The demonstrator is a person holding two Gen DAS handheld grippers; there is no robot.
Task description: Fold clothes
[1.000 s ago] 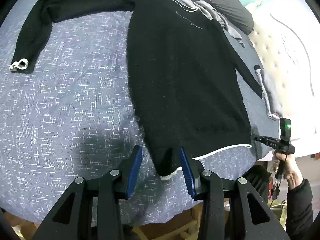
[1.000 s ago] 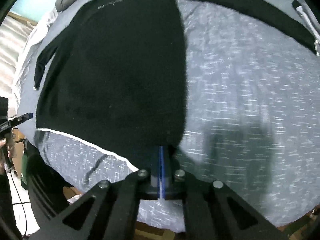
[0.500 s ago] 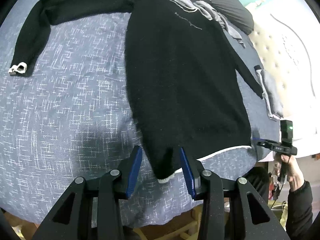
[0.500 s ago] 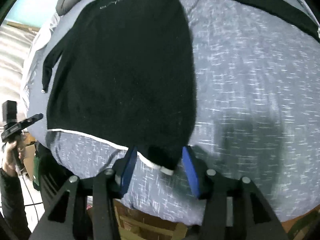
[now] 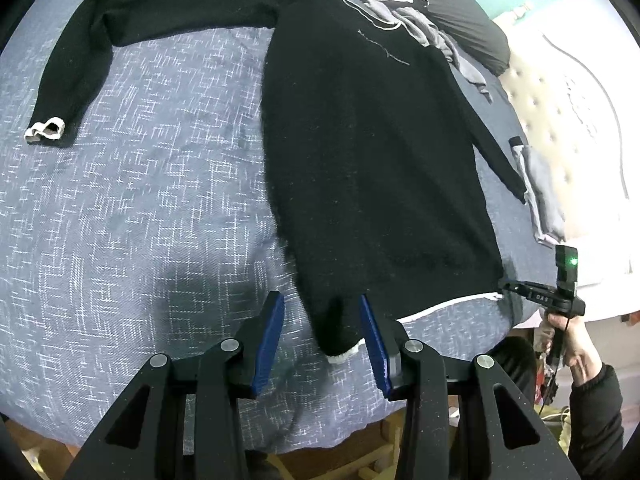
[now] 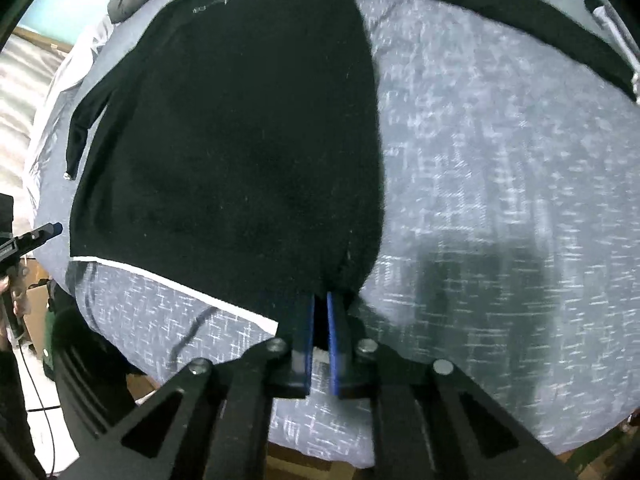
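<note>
One black knitted sweater (image 5: 380, 152) lies flat on the blue-grey patterned bed (image 5: 140, 208), its hem at the near edge. Only the left view shows the left tongs (image 5: 322, 328) standing apart around one hem corner; the right view shows the right tongs (image 6: 319, 312) pinching the other.

The other tongs (image 5: 538, 294) bear small white letters, roughly "DAS".

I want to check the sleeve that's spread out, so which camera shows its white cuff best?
The left wrist view: the cuff lies in full sight on the bedspread, at the end of the sweater's outstretched sleeve. The right wrist view shows that cuff only as a sliver at the picture's edge.
</note>
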